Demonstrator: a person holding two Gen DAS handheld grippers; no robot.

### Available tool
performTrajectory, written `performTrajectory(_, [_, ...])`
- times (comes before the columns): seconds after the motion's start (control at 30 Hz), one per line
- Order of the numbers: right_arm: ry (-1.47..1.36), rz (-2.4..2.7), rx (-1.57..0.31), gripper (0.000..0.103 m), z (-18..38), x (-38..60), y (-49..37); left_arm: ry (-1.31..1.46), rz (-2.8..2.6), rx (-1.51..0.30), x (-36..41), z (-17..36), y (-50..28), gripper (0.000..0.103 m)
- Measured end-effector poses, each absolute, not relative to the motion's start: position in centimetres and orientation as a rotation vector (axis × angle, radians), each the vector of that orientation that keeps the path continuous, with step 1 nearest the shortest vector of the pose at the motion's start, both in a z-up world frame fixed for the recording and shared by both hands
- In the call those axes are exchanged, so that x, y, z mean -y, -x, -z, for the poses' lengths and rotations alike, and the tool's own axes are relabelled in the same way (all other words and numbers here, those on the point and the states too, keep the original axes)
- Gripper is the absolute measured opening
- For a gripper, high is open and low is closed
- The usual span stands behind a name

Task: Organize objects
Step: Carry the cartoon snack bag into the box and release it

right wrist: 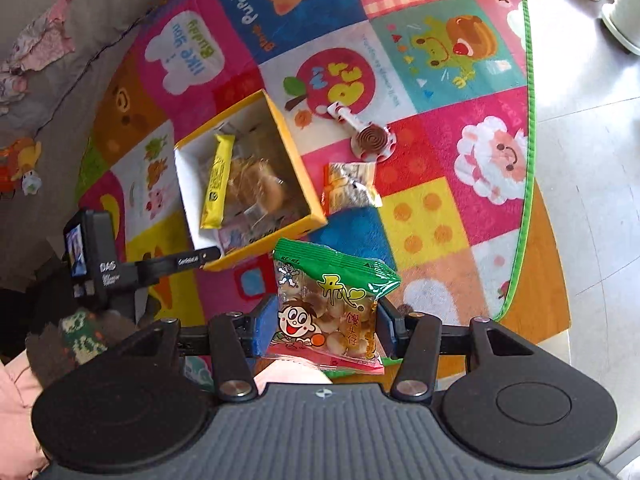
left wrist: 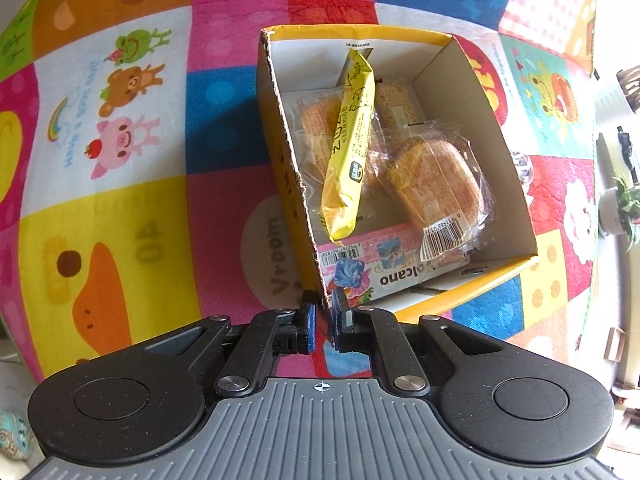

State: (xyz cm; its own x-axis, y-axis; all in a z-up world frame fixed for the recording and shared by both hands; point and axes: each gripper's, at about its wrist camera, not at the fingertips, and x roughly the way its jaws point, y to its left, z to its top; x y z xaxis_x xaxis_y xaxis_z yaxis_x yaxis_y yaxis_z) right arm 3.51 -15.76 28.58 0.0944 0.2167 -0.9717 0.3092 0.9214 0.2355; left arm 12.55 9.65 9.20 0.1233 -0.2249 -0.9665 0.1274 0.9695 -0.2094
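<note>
An open yellow cardboard box (left wrist: 516,184) (right wrist: 298,168) stands on a colourful play mat. It holds a yellow snack bar (left wrist: 352,140) (right wrist: 218,182), wrapped buns (left wrist: 438,182) and a pink "Volcano" packet (left wrist: 372,268). My left gripper (left wrist: 323,312) is shut on the box's near corner wall. My right gripper (right wrist: 324,326) is shut on a green-topped bag of small biscuits (right wrist: 328,304) and holds it above the mat, in front of the box.
On the mat right of the box lie a silver-and-orange snack packet (right wrist: 350,186) and a swirl lollipop (right wrist: 370,140). The left gripper's body (right wrist: 104,268) shows at the left. Grey floor and plant pots (right wrist: 624,8) lie beyond the mat's green edge.
</note>
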Motion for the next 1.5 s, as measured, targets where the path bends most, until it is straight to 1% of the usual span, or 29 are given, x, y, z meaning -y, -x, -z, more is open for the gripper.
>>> performTrajectory(0.23, [-0.389, 0.017, -1.461, 0.051, -31.6, 11.9, -2.2, 0.091, 0.277, -1.409, -10.0, -9.1, -12.4, 0.01])
performTrajectory(0.4, [-0.365, 0.016, -1.449, 0.051, -32.1, 10.7, -2.2, 0.099, 0.284, -1.41, -10.2, -9.0, -12.5, 0.011])
performTrajectory(0.87, [-0.338, -0.035, -1.491, 0.051, -30.8, 7.7, -4.0, 0.13, 0.303, -1.398, -10.9, -8.9, -12.3, 0.011])
performTrajectory(1.1, [-0.34, -0.041, -1.46, 0.051, -31.0, 6.8, -6.3, 0.141, 0.302, -1.401, -10.9, -8.8, -12.4, 0.011])
performTrajectory(1.33, [-0.416, -0.026, -1.452, 0.051, -29.9, 6.6, -9.3, 0.198, 0.308, -1.384, -11.8, -8.6, -12.1, 0.012])
performTrajectory(1.5, [-0.396, -0.026, -1.444, 0.051, -29.5, 5.7, -11.0, 0.22, 0.312, -1.375, -12.3, -8.4, -11.9, 0.012])
